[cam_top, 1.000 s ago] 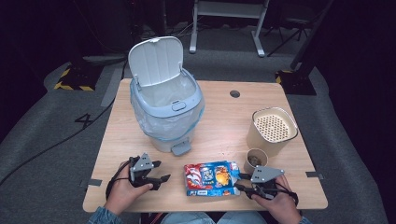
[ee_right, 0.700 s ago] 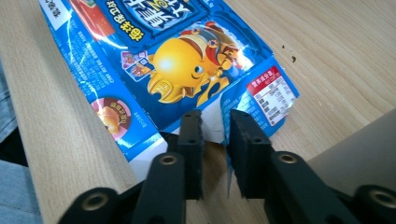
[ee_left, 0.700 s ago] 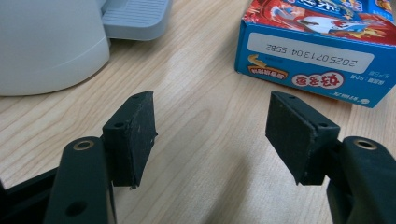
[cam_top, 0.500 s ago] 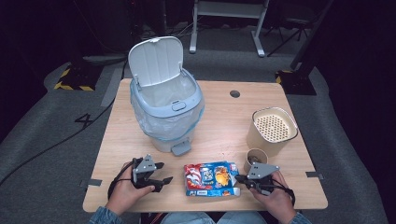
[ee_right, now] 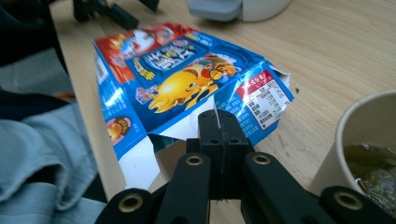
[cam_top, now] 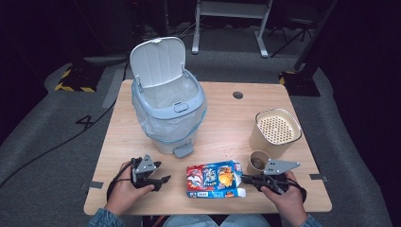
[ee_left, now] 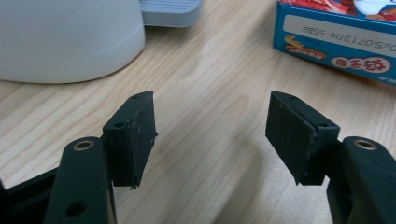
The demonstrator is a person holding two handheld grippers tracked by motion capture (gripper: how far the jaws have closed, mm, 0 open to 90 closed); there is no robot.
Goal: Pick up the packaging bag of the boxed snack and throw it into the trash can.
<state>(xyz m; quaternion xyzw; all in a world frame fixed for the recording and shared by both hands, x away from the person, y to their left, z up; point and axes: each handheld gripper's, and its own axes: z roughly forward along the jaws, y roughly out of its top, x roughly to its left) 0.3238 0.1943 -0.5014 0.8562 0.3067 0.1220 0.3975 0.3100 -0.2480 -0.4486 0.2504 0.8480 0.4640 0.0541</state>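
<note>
We see a pale blue pedal bin [cam_top: 168,118] at the back left of the table [cam_top: 222,118], its lid up and a clear liner inside; what lies in it we cannot tell. At the right stands a cream canister [cam_top: 274,132] with a perforated insert, and just in front of it a paper cup [cam_top: 257,162] with some dark leftovers. Our right gripper [cam_top: 246,179] has just pinched shut on an open flap of the snack box [cam_top: 213,178], a thin edge of white card caught between the pads. The box lies flat at the near edge between both grippers, printed face up, long axis running left to right, torn end toward the cup. Our left gripper [cam_top: 163,179] rests with jaws apart on bare wood, near the bin's pedal [cam_top: 183,151]
</note>
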